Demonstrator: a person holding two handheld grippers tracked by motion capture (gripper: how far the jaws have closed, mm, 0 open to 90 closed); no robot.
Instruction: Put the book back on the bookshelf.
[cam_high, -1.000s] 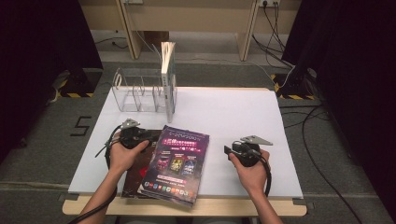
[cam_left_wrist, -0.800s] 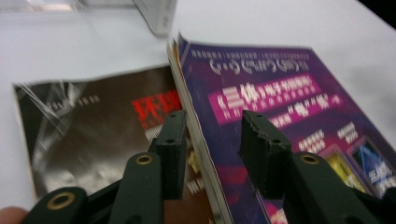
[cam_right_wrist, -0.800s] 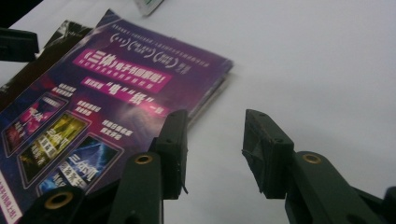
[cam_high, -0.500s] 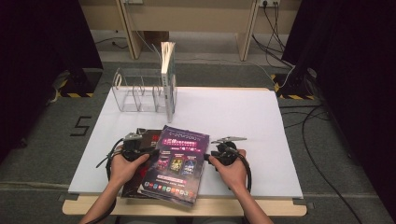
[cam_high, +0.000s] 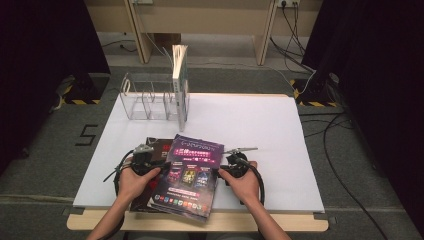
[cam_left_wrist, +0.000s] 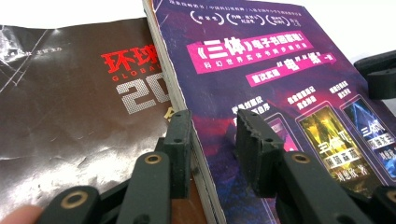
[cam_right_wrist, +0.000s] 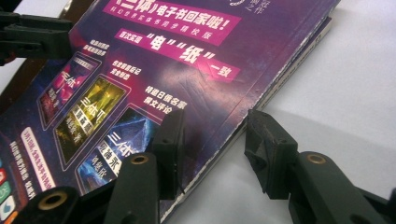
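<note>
A purple magazine (cam_high: 192, 170) lies at the table's front on top of a brown one (cam_high: 155, 146). My left gripper (cam_high: 160, 167) is at its left edge. In the left gripper view, the gripper (cam_left_wrist: 212, 135) straddles that edge: one jaw over the brown magazine (cam_left_wrist: 70, 107), the other over the purple cover (cam_left_wrist: 261, 60). The jaws have just been closing, but a gap still shows. My right gripper (cam_high: 221, 171) is at the right edge. In its own view, the gripper (cam_right_wrist: 215, 135) has one jaw over the cover (cam_right_wrist: 154, 60) and one over the table; its jaws have just been opening.
A clear plastic rack (cam_high: 145, 97) stands at the back left of the white table (cam_high: 250, 130). A book (cam_high: 180, 85) stands upright in the rack's right end. The table's front edge is close behind both hands.
My right hand has moved left to the purple magazine's right edge. My left hand has come slightly nearer and lower at the left edge. The magazines have not moved.
</note>
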